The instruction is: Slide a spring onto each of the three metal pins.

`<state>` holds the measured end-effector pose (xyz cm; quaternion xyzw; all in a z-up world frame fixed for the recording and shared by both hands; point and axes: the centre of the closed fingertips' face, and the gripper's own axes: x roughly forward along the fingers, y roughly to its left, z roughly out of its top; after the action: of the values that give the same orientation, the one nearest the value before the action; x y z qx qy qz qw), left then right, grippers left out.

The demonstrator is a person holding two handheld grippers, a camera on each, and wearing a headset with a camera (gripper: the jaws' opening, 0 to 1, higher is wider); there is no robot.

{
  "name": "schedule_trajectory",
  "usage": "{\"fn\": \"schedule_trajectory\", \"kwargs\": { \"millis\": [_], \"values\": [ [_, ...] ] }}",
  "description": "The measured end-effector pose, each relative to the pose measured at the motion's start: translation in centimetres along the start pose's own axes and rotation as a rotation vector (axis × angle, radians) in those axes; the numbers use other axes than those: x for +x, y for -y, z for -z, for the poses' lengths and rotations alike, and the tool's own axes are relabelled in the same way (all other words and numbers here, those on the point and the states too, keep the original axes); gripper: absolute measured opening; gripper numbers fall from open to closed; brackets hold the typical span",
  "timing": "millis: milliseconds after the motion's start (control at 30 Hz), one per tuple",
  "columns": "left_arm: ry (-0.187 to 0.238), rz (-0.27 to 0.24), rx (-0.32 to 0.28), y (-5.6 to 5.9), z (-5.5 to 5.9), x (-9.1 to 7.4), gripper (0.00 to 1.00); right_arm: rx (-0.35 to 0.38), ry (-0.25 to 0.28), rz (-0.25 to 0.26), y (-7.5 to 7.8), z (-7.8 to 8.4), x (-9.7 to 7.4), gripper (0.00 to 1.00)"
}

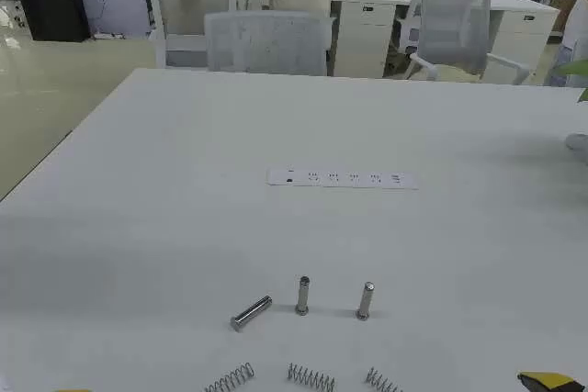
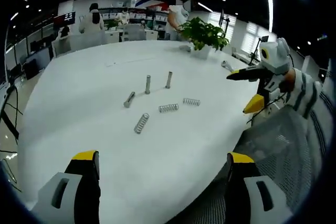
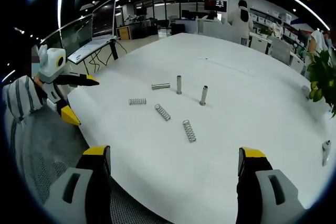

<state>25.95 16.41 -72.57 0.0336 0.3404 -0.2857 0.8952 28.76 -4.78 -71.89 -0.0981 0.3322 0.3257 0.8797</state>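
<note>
At the near edge of the table [image 1: 276, 126], the left gripper [image 2: 163, 157] and right gripper [image 3: 174, 152] are held wide open, with nothing gripped.
Both are held well apart from the parts, one to either side. Two pins [image 1: 303, 295] [image 1: 365, 301] are stood upright near the table's front, and a third pin [image 1: 250, 313] is laid on its side just left of them. Three springs [image 1: 230, 379] [image 1: 310, 377] [image 1: 381, 381] are laid loose in a row just before the pins, none threaded on.

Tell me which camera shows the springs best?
The right gripper view: all three springs lie whole and apart. The left gripper view shows them nearly as well; the head view has them at its bottom edge.
</note>
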Motion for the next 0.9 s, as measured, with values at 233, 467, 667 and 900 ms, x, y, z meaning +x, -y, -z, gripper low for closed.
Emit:
{"fn": "schedule_trajectory", "kwargs": {
  "millis": [233,467,667,900],
  "values": [
    [0.005,0.016,0.040,0.8,0.0,0.1,0.98,0.006,0.003,0.000,0.1,-0.1,0.0,0.99],
    [0.001,0.021,0.053,1.0,0.1,0.1,0.98,0.010,0.019,0.009,0.3,-0.1,-0.2,0.99],
    [0.011,0.007,0.052,0.9,-0.2,0.1,0.98,0.012,0.017,0.012,0.6,0.1,-0.4,0.99],
    [0.017,0.006,0.049,1.0,-0.6,0.1,0.98,0.013,0.031,0.013,0.9,-0.2,-0.7,0.99]
  ]
}}
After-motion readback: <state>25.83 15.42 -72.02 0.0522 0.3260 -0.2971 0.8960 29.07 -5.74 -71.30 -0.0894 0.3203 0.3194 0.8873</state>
